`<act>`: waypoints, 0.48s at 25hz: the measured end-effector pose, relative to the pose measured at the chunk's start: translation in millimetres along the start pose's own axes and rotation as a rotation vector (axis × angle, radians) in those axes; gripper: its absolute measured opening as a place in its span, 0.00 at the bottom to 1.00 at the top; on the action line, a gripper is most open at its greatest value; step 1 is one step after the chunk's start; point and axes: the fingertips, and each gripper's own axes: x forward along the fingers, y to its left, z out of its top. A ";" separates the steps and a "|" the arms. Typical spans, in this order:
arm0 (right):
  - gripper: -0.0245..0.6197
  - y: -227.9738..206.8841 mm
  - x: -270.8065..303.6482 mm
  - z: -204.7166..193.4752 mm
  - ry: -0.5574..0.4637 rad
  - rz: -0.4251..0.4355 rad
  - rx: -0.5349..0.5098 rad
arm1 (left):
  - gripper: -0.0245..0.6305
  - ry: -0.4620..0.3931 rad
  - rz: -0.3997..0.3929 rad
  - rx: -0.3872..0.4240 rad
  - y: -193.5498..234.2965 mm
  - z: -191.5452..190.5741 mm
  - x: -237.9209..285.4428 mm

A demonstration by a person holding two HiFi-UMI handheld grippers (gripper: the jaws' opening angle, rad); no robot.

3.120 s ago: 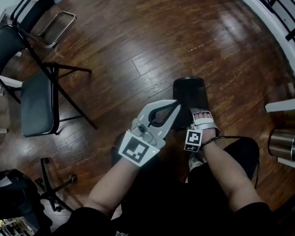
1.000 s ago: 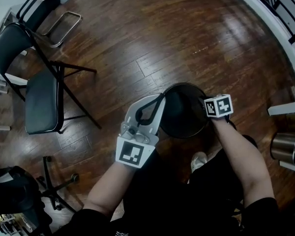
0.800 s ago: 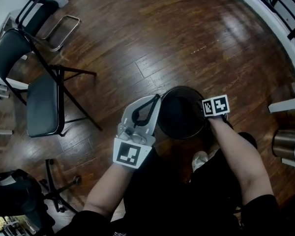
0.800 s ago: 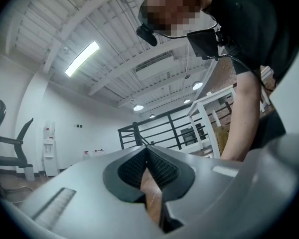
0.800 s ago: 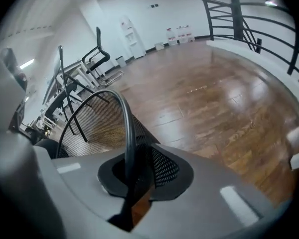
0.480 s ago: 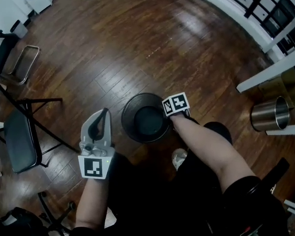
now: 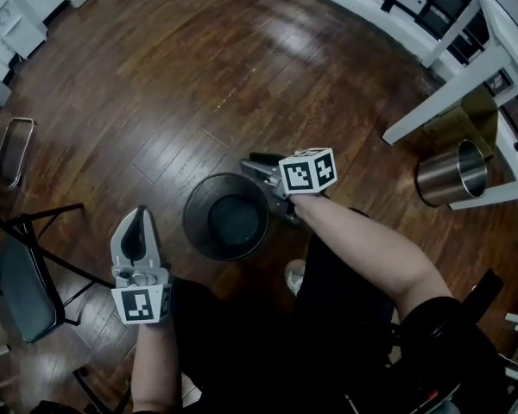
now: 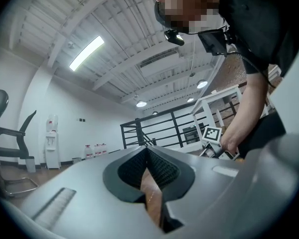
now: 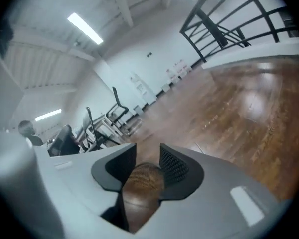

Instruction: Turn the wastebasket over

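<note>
The black wastebasket (image 7: 227,216) stands upright on the wood floor, its mouth facing up, in the middle of the head view. My right gripper (image 7: 261,178) hovers just beyond its right rim, apart from it. Its jaws are opening, and in the right gripper view (image 9: 147,153) only floor shows between them. My left gripper (image 7: 138,220) is off to the basket's left, clear of it and shut on nothing. The left gripper view (image 8: 147,151) shows its tips meeting. Neither gripper view shows the basket.
A black folding chair (image 7: 17,274) stands at the left edge. A steel bin (image 7: 453,172) sits at the right under a white table's legs (image 7: 440,89). A white cabinet (image 7: 17,15) is at the far left. The person's shoe (image 7: 295,274) is near the basket.
The basket went from bottom-up to upright with its mouth up. My right gripper let go of the rim, opened and rose. My left gripper drew away to the left.
</note>
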 end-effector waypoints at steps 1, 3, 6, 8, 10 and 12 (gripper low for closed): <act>0.23 1.6 -0.8 8.7 -0.071 0.023 0.006 | 0.04 0.003 -0.001 0.000 -0.4 -0.8 2.7; 0.12 5.3 1.5 17.8 -0.170 0.046 0.048 | 0.04 0.003 -0.006 -0.003 -3.0 -1.3 8.6; 0.04 26.3 18.5 19.2 -0.180 0.090 -0.025 | 0.04 0.029 -0.013 -0.019 -4.7 -8.1 9.6; 0.04 27.4 27.1 16.8 -0.160 0.105 -0.038 | 0.04 0.059 -0.020 -0.029 -5.6 -16.6 7.5; 0.04 15.8 30.0 14.1 -0.143 0.083 0.002 | 0.04 0.079 -0.024 -0.033 -8.1 -22.5 6.5; 0.04 6.3 31.0 11.1 -0.122 0.053 0.007 | 0.04 0.092 -0.029 -0.033 -10.2 -26.3 6.2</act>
